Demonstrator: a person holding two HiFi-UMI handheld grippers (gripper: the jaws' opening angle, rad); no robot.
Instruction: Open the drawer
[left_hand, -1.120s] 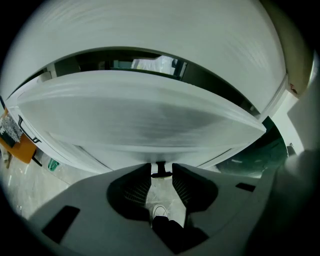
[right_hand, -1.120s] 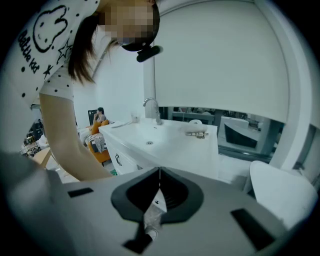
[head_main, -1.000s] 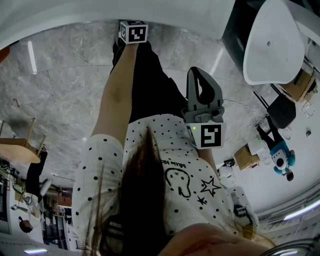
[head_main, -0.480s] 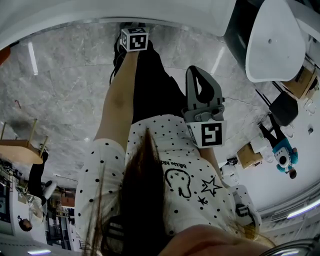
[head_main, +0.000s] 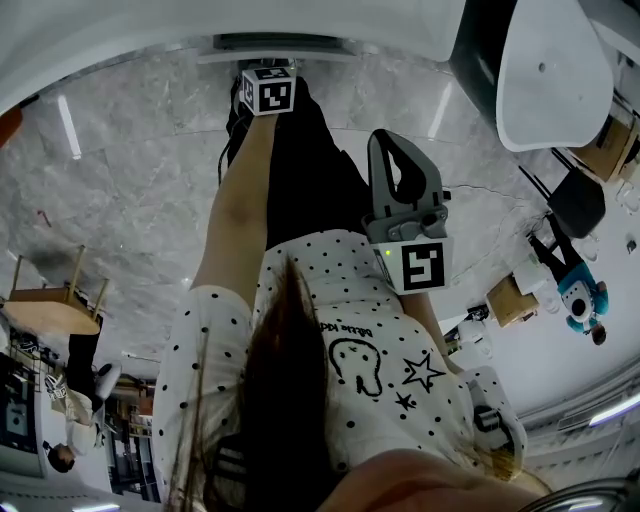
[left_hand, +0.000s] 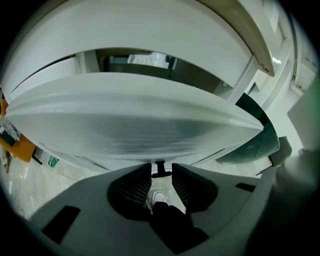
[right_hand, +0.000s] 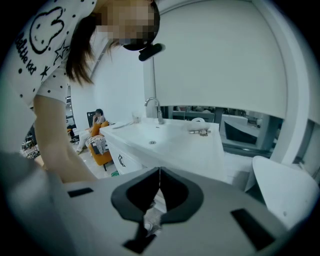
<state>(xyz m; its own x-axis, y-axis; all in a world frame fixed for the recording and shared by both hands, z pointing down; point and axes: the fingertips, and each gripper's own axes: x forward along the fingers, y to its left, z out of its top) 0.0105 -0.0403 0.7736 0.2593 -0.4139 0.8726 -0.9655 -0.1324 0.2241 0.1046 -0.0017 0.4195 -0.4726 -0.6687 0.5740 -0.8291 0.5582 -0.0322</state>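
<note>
The white drawer front (left_hand: 140, 120) fills the left gripper view, with a dark gap above it showing the inside. A small black handle (left_hand: 160, 166) sticks out of its lower edge. My left gripper (left_hand: 161, 172) has its jaws closed on that handle from both sides. In the head view the left gripper (head_main: 263, 72) is at the top, arm stretched out, against the drawer's rim (head_main: 280, 42). My right gripper (head_main: 392, 142) hangs back near my body, away from the drawer. Its jaws (right_hand: 159, 175) meet with nothing between them.
Grey marble floor (head_main: 130, 180) lies below. A white rounded chair (head_main: 550, 90) stands at the upper right, a wooden stool (head_main: 50, 300) at the left. The right gripper view shows a white counter (right_hand: 165, 140) with a tap (right_hand: 152, 107).
My left gripper has drawn back toward me with the handle. A dark slot has appeared at the top of the head view as the drawer slid out. The right gripper stayed put.
</note>
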